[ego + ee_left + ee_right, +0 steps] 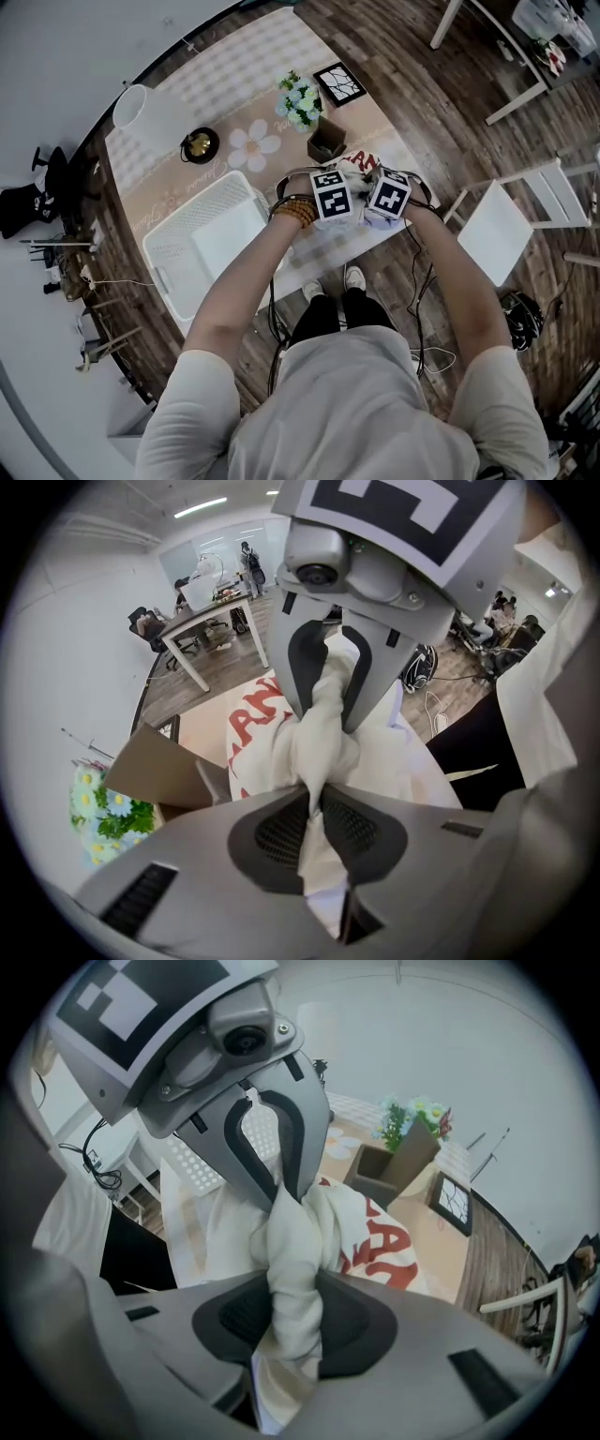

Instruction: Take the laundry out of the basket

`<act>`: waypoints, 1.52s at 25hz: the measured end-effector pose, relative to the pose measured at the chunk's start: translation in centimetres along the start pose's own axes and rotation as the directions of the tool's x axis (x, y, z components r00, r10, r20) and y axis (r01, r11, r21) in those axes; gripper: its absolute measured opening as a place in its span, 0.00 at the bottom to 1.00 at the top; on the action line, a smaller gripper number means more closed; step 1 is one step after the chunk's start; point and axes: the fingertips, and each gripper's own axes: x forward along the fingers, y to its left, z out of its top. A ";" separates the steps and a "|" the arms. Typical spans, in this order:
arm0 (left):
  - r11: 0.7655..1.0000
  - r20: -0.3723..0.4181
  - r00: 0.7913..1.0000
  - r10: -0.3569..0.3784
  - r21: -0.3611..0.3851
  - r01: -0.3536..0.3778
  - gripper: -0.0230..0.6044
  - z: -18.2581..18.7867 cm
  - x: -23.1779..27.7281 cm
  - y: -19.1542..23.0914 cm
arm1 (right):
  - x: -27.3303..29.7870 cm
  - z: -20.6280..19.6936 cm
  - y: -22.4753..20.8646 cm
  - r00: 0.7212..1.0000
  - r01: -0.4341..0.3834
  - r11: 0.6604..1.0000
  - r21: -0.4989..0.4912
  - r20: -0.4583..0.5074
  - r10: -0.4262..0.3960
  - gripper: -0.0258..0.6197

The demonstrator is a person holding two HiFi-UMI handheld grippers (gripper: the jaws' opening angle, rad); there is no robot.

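Observation:
A white garment with red print (361, 161) hangs bunched between my two grippers over the table's near edge. My left gripper (314, 789) is shut on a twisted fold of the garment (272, 733), pinched between its dark pads. My right gripper (292, 1279) is shut on another thick fold of the same cloth (375, 1232). The two grippers face each other closely, cubes side by side in the head view. The white laundry basket (173, 246) stands on the table to the left of both grippers, and nothing shows inside it.
On the table beyond the garment stand a brown box (325, 142), a bunch of flowers (300, 101), a small picture frame (339, 84), a black bowl (200, 144) and a white shade (138, 108). A white chair (511, 225) stands at the right.

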 end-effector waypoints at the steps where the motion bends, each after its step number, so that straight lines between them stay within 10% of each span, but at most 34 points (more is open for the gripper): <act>1: 1.000 -0.003 1.000 -0.002 -0.004 0.002 0.15 -0.2 0.6 0.0 | 0.5 -0.3 0.0 1.000 -0.002 1.000 0.013 0.005 0.002 0.27; 23: 0.975 0.169 0.974 0.152 -0.187 -0.120 0.26 1.8 -7.4 0.8 | -7.4 3.3 -1.0 0.987 0.059 0.996 0.070 0.147 -0.069 0.35; 31: 0.895 0.383 0.870 0.310 -0.426 -0.132 0.19 1.5 -15.0 -0.6 | -12.2 7.9 1.2 0.915 0.066 0.983 0.169 0.382 -0.127 0.34; 38: 0.764 0.472 0.705 0.529 -0.627 -0.153 0.14 -2.1 -22.7 -2.8 | -16.6 14.6 5.6 0.796 0.021 0.980 0.198 0.590 -0.136 0.26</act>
